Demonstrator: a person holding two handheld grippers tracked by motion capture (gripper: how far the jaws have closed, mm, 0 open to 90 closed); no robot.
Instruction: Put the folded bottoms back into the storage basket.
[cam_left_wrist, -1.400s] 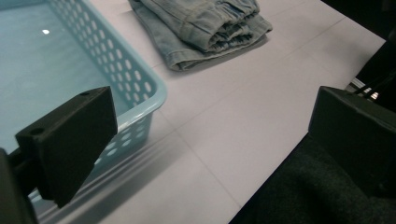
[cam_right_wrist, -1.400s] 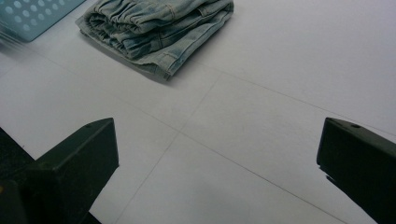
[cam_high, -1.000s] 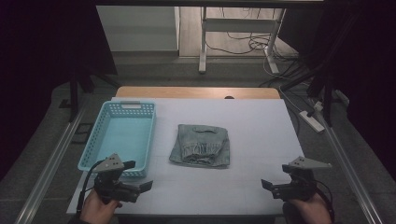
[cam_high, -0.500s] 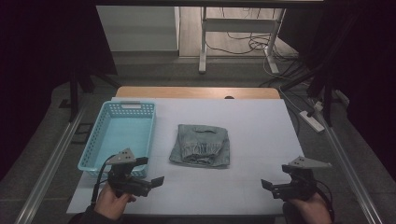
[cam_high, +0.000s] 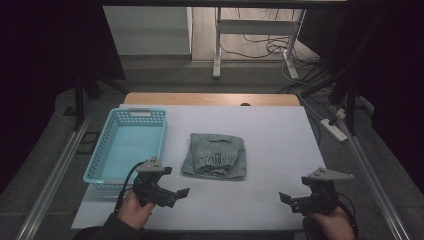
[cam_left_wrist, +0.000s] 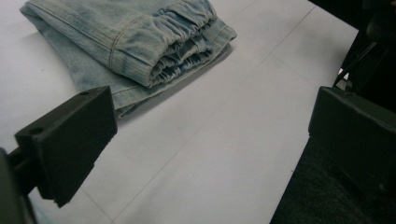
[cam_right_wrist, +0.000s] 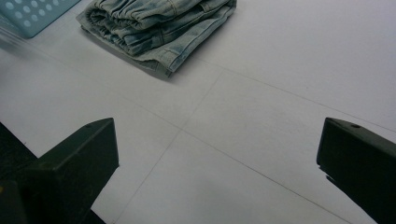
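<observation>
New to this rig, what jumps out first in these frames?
The folded denim garment lies mid-table on the white table cover, elastic waistband toward the person. Left of it sits an empty light-blue basket. At the near edge, the left tool points toward the garment with its jaws apart, and the right tool hovers at the near right corner, also open and holding nothing.

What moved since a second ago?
The left claw slid right and a bit forward along the table's near edge, toward the folded jeans. It took hold of nothing; its jaws are wide open. The right claw, the jeans and the basket stayed where they were.
</observation>
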